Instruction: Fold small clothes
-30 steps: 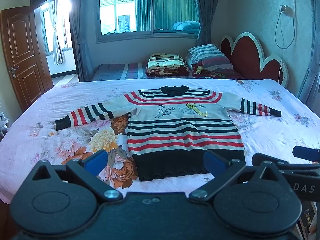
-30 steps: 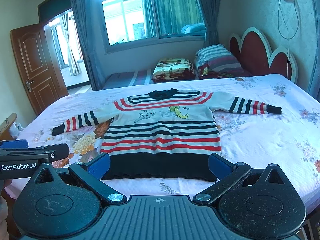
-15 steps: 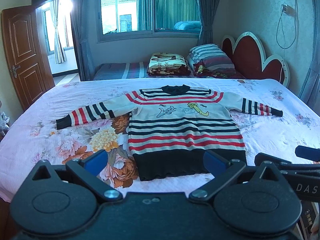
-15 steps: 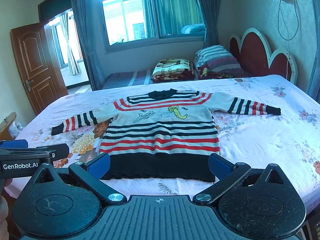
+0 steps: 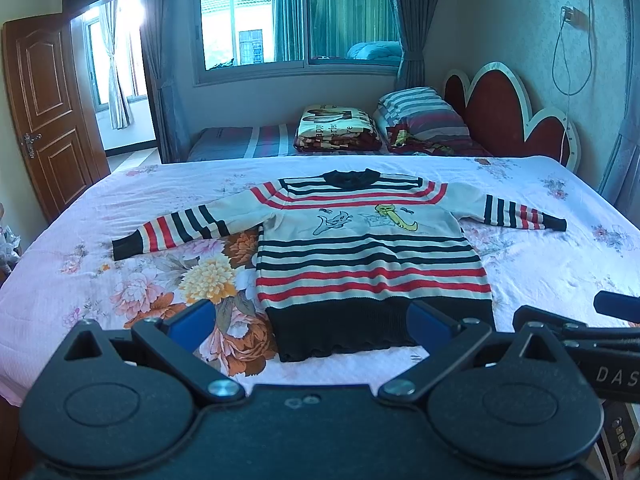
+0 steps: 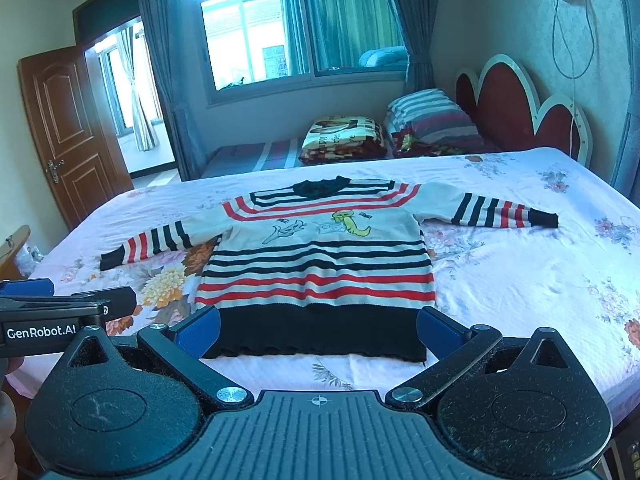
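A small striped sweater (image 5: 368, 256) lies flat on the bed, front up, with both sleeves spread out and its black hem nearest me; it also shows in the right wrist view (image 6: 316, 264). My left gripper (image 5: 308, 324) is open and empty, held just before the hem. My right gripper (image 6: 318, 330) is open and empty, also just before the hem. The right gripper's side shows at the right edge of the left wrist view (image 5: 580, 332), and the left gripper's side shows at the left edge of the right wrist view (image 6: 68, 308).
The bed has a pink floral sheet (image 5: 540, 272). Folded blankets (image 5: 336, 128) and a striped pillow (image 5: 424, 114) lie behind, by a red headboard (image 5: 504, 116). A wooden door (image 5: 44, 116) stands open at the left.
Both views have shifted very slightly; the sweater lies as before and both grippers stay open.
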`<state>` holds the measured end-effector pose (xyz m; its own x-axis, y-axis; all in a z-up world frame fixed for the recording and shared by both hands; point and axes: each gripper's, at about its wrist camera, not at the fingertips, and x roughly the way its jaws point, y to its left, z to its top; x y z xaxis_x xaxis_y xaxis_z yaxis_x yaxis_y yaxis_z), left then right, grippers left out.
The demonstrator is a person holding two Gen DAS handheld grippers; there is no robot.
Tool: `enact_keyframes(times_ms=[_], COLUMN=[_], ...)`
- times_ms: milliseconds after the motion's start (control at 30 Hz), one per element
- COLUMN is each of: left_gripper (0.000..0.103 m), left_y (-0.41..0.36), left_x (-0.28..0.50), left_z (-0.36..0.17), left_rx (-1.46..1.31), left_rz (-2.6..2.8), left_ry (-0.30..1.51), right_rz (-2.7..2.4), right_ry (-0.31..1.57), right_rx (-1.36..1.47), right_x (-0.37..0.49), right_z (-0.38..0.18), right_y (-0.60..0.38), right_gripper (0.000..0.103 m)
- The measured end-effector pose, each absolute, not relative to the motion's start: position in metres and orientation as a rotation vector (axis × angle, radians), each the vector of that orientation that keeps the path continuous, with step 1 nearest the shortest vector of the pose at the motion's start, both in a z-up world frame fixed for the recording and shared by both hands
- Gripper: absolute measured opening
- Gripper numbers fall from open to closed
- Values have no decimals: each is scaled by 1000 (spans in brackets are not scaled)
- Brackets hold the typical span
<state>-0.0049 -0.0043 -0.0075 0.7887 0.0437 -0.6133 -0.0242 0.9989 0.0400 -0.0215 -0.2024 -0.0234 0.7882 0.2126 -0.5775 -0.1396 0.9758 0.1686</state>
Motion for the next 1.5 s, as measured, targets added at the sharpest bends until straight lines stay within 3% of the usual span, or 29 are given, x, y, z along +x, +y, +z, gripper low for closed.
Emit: enact_keyframes(times_ms=[1500], left_gripper=[102], left_y=[3], left_x=[29], left_z=[-29], left_rx=[39], left_rz=[72], left_ry=[716], right_rz=[156], right_ry=[689], right_rx=[111], right_x=[22], right_z=[-41], right_y=[-202], right_gripper=[103])
